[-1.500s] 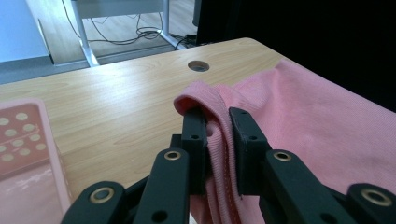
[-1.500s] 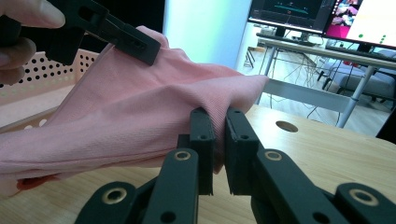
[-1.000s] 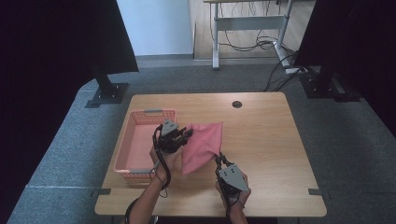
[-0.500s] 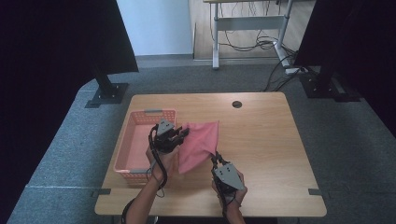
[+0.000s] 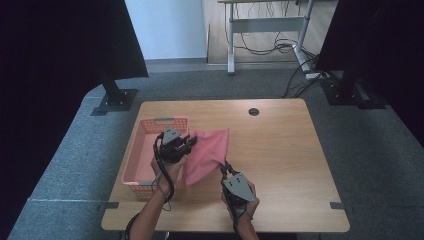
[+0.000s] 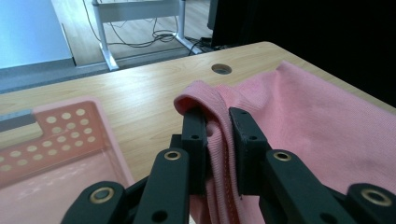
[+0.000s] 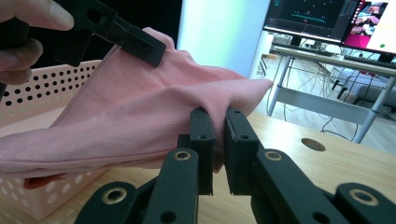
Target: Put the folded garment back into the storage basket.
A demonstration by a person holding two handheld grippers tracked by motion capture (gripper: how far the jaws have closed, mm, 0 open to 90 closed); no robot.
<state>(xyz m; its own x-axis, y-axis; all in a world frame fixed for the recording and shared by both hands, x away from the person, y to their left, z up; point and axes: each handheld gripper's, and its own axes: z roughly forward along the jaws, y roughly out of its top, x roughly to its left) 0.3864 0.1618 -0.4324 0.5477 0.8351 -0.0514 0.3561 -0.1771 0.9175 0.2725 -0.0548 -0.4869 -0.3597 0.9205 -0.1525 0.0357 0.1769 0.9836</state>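
A pink cloth [image 5: 207,152] hangs stretched between both grippers over the wooden table [image 5: 285,150]. My left gripper [image 5: 189,145] is shut on one edge of it, just right of the pink basket [image 5: 145,155]; the fold of cloth [image 6: 219,126] sits pinched between its jaws. My right gripper [image 5: 223,167] is shut on another edge nearer the table's front; the cloth [image 7: 140,116] runs from its jaws up to the left gripper [image 7: 154,49]. The lower part of the cloth droops toward the basket side.
The perforated pink basket [image 7: 32,93] stands at the table's left, with something red [image 7: 39,181] showing through its holes. A round cable hole [image 5: 254,111] lies at the table's back. Black stands and a desk with cables are on the floor beyond.
Both grippers have moved left toward the basket with the cloth held between them; the right gripper also came forward and closer to the left one.
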